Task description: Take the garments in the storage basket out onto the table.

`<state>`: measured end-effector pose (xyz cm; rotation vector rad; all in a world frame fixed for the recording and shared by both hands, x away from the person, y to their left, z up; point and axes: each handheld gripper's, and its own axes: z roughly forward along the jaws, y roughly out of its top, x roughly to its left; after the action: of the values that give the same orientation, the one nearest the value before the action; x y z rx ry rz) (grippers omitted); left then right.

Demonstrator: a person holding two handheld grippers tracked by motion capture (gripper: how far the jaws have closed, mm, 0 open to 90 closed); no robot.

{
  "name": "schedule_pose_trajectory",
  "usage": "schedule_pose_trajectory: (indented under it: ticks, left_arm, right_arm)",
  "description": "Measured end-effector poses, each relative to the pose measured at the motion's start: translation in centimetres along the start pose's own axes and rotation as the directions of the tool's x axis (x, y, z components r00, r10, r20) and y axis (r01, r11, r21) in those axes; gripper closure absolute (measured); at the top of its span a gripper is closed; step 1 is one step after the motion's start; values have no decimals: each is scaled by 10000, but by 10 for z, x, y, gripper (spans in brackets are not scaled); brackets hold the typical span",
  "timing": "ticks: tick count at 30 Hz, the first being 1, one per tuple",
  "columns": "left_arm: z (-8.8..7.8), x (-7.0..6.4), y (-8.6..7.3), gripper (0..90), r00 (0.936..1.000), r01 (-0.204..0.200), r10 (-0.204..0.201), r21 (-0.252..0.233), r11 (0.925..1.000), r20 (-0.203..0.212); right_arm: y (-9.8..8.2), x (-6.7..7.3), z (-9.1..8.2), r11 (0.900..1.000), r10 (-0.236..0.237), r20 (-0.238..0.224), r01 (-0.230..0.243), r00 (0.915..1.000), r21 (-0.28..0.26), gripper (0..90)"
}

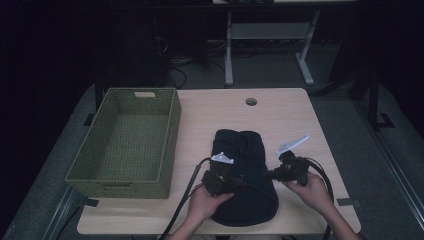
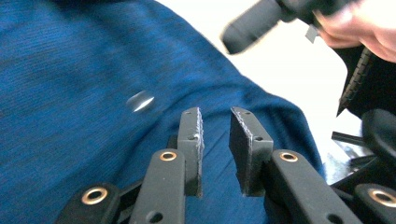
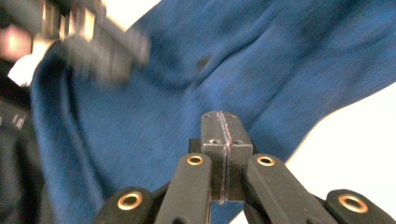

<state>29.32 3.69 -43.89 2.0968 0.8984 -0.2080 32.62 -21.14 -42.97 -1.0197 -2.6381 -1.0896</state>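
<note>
You're working over a dark blue knit garment [image 1: 244,175] that's lying bunched up on the near half of the wooden table [image 1: 280,115], between your two hands. From the high view it's looking almost black; in the gripper views it's clearly blue, with a ribbed knit texture.

Your left gripper [image 1: 235,184] is sitting over the near left part of the garment, your left hand [image 1: 205,202] wrapped around its body. In the left gripper view the jaws are standing a narrow gap apart [image 2: 215,135], with just the blue fabric [image 2: 93,116] showing behind them — nothing is pinched between the pads. There's a small shiny speck on the cloth [image 2: 140,101] to the left of the jaws; I can't tell what it is.

Your right gripper [image 1: 272,174] is hovering at the garment's right edge, held by your right hand [image 1: 312,189]. In the right gripper view its jaws are pressed fully together [image 3: 225,128], pad against pad, and they aren't gripping anything — the fabric [image 3: 289,60] is lying beyond them, with the pale tabletop showing at the lower right.

Off to the left, a green woven basket [image 1: 170,130] is sitting on the table, well apart from the garment.
</note>
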Motion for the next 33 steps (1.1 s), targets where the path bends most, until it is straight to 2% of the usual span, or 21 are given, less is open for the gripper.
schedule_pose_trajectory:
  ticks: [1,3,4,5,7,8,9,10,11,13,14,15,16,17,18,19,23,25,29,32,33]
  left_arm:
    - [14,-5,6,743,10000,-60,60,-26,10000,78]
    - [20,-7,8,745,10000,-1,1,-66,10000,89]
    - [25,-7,10,752,9999,2,-1,-71,10000,130]
    - [33,-9,14,753,10000,-80,81,-72,9999,15]
    - [39,-11,17,758,10000,-44,44,-37,10000,49]
    - [39,-11,17,759,10000,-44,44,-37,10000,49]
    - [46,-11,20,759,9998,-91,93,94,9999,-152]
    - [46,-11,20,758,9998,-91,93,94,9999,-152]
    - [51,-9,21,758,9997,44,-35,372,9993,-233]
    - [57,-7,20,760,9991,243,-216,763,9968,-352]
    - [57,-7,20,766,9991,243,-216,763,9968,-352]
    - [58,-5,19,773,9988,349,-320,815,9961,-372]
    - [58,-5,19,776,9988,349,-320,815,9961,-372]
    - [58,-5,19,777,9987,363,-330,864,9956,-391]
    - [58,-5,19,777,9987,327,-291,885,9955,-418]
    - [58,-5,18,782,9987,336,-301,896,9954,-407]
    - [58,-5,17,789,9988,267,-226,941,9952,-442]
    - [57,-5,17,793,9988,274,-233,961,9950,-428]
    - [57,-3,16,800,9991,282,-249,943,9951,-357]
    - [56,-2,16,802,9992,302,-276,958,9949,-283]
    - [56,-1,16,801,9992,315,-291,966,9948,-262]
  right_arm:
    - [10,-11,-3,9991,229,237,-220,9995,-354,895]
    - [15,-16,-3,9986,346,394,-330,9986,-414,895]
    - [23,-26,-2,9964,653,630,-617,9959,-579,895]
    - [27,-31,0,9959,722,709,-680,9949,-593,896]
    - [34,-41,6,9944,891,982,-828,9912,-661,896]
    - [36,-45,8,9936,988,981,-928,9903,-640,896]
    - [39,-50,13,9938,1037,1051,-988,9890,-514,897]
    - [39,-50,13,9938,1037,1051,-988,9890,-514,897]
    - [44,-59,23,9926,1176,1159,-1133,9863,-428,897]
    - [45,-64,31,9909,1329,1201,-1292,9838,-384,897]
    - [45,-64,31,9909,1329,1201,-1292,9838,-384,897]
    - [44,-71,41,9884,1521,1276,-1509,9801,-194,897]
    - [43,-73,44,9874,1579,1353,-1579,9781,-108,899]
    - [41,-77,45,9820,1883,1068,-1855,9763,-352,899]
    - [41,-77,45,9820,1883,1068,-1855,9763,-352,899]
    - [41,-82,43,9792,2018,1238,-1972,9716,-480,899]
    - [42,-84,42,9793,2014,1518,-1960,9677,-494,900]
    - [45,-88,40,9780,2084,1753,-2042,9622,-417,900]
    - [50,-90,41,9821,1882,2255,-1840,9559,-397,900]
    - [49,-91,40,9825,1860,2280,-1797,9557,-486,900]
    - [48,-93,39,9814,1914,2369,-1828,9525,-581,900]
